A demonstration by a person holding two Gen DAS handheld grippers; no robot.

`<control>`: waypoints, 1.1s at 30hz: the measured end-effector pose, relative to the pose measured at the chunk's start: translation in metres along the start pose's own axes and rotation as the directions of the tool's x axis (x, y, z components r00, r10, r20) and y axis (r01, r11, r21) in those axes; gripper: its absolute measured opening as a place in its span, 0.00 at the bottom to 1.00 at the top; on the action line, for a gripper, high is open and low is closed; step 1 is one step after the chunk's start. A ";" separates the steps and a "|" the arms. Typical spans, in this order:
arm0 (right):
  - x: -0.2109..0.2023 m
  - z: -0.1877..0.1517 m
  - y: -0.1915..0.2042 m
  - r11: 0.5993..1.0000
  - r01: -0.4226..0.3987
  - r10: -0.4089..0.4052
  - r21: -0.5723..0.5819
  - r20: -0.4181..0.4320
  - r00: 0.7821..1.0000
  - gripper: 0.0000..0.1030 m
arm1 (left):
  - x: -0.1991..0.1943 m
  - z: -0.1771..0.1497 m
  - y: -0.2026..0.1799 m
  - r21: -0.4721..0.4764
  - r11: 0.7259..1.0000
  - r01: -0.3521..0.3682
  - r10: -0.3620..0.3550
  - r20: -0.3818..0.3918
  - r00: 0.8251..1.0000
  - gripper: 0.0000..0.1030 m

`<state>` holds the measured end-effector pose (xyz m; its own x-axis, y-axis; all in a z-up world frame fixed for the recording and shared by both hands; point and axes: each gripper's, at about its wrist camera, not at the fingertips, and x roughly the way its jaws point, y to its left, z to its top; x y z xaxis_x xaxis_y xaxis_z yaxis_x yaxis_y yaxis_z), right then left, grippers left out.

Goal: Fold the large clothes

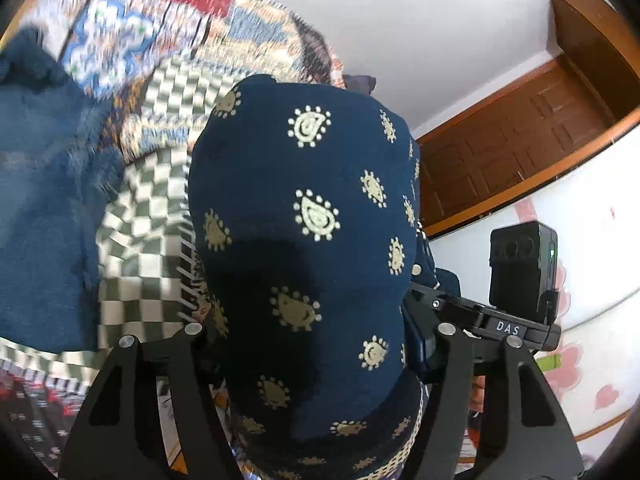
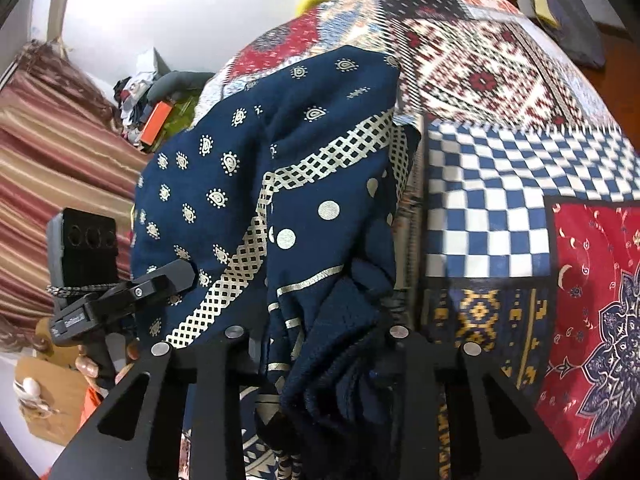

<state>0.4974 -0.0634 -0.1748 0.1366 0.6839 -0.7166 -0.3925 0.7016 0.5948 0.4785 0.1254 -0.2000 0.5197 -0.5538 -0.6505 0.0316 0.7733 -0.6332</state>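
navy printed garment (image 1: 308, 240) clenched in left gripper (image 1: 316, 344) and right gripper (image 2: 320, 344); wooden door (image 1: 512, 148) appeared in left view only, striped curtain (image 2: 56, 152) in right only.

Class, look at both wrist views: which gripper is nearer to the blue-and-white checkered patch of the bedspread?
Right. The right gripper, holding the navy printed garment, sits just beside the blue-and-white checkered patch. The left gripper is farther, across the garment from it.
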 end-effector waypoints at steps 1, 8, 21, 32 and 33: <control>-0.001 0.001 0.008 1.000 0.000 0.000 -0.009 0.003 1.000 0.28 | -0.012 0.001 -0.004 0.024 1.000 -0.012 0.012 0.014 1.000 0.63; -0.005 0.019 0.078 0.994 -0.011 0.018 -0.107 0.064 0.998 0.28 | -0.092 0.015 -0.006 0.087 0.996 -0.027 0.017 0.120 0.993 0.63; 0.073 0.050 0.159 0.986 -0.101 0.112 -0.134 0.079 0.991 0.28 | -0.188 0.057 0.068 0.080 0.988 -0.130 0.111 0.201 0.973 0.63; 0.201 0.069 0.125 0.996 -0.072 0.075 0.043 -0.060 0.995 0.28 | -0.120 0.093 0.213 -0.168 0.976 -0.141 0.149 0.040 0.988 0.66; 0.211 0.071 0.122 0.997 -0.058 0.061 0.047 -0.073 0.995 0.28 | -0.111 0.090 0.229 -0.215 0.968 -0.131 0.139 0.021 0.990 0.66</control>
<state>0.5429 0.1805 -0.2275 0.0453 0.7093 -0.7034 -0.3567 0.6692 0.6519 0.5050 0.3919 -0.2346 0.5369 -0.4346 -0.7231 -0.2213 0.7546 -0.6178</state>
